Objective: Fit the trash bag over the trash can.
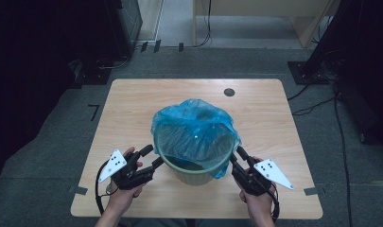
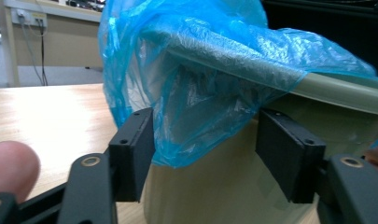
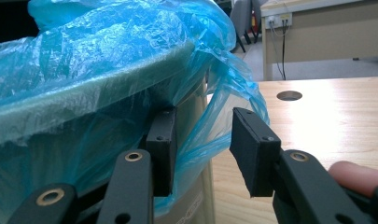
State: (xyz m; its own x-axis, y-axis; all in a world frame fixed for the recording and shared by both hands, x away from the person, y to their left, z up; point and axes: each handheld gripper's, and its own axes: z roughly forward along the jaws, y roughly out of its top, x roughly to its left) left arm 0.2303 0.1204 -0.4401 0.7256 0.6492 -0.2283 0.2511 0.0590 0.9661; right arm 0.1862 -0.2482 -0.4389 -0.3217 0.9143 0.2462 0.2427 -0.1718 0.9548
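Black fingers [image 2: 289, 154] of the left gripper [image 1: 149, 158] stand apart around the hanging hem of the blue bag [image 1: 194, 123], gripping nothing; the right gripper [image 1: 237, 156] likewise gapes beside loose film. With the bin [image 1: 191, 172] mid-desk [image 1: 132, 104], I'd pinch only plastic below the rim and draw it down evenly on both sides.
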